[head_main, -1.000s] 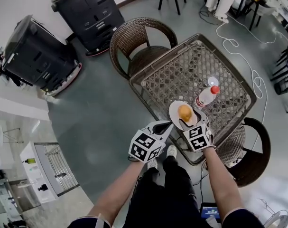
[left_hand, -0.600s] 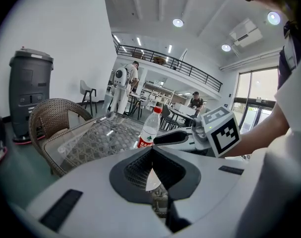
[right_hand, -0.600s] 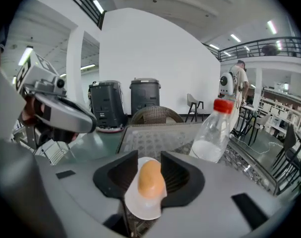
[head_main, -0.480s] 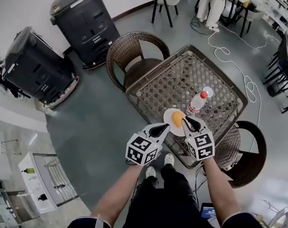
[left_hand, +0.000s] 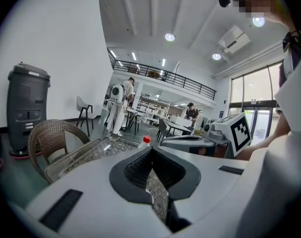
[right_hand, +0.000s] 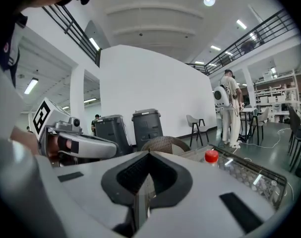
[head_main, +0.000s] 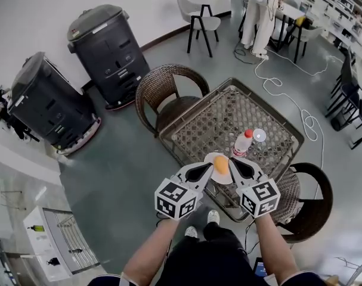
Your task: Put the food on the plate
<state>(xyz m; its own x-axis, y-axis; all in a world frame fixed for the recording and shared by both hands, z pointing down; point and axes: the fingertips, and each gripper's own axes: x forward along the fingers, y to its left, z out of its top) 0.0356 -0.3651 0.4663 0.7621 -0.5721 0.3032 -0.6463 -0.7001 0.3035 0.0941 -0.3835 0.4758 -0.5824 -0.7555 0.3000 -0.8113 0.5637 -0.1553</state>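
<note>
On the near edge of the wicker table (head_main: 228,112) sits a white plate (head_main: 211,158), and the orange food (head_main: 221,164) lies on it, round and whole. Just past the plate, further onto the table, a clear bottle (head_main: 241,143) with a red cap stands upright, with a small pale round thing (head_main: 259,135) beside it.

Both tools hang over the table's near edge, one on each side of the plate. The left gripper (head_main: 209,168) is clenched with its tips met and nothing between them; its own view shows the jaws pressed together (left_hand: 151,152). The right gripper (head_main: 232,161) is likewise closed tight and empty (right_hand: 148,155), its tip just beside the food. From above I cannot tell whether either tip touches the plate.

At the table's far side stands a brown wicker chair (head_main: 169,91), and a second one (head_main: 309,198) stands at its right near corner. Well beyond the table, by the wall, are two dark bins (head_main: 112,46).
</note>
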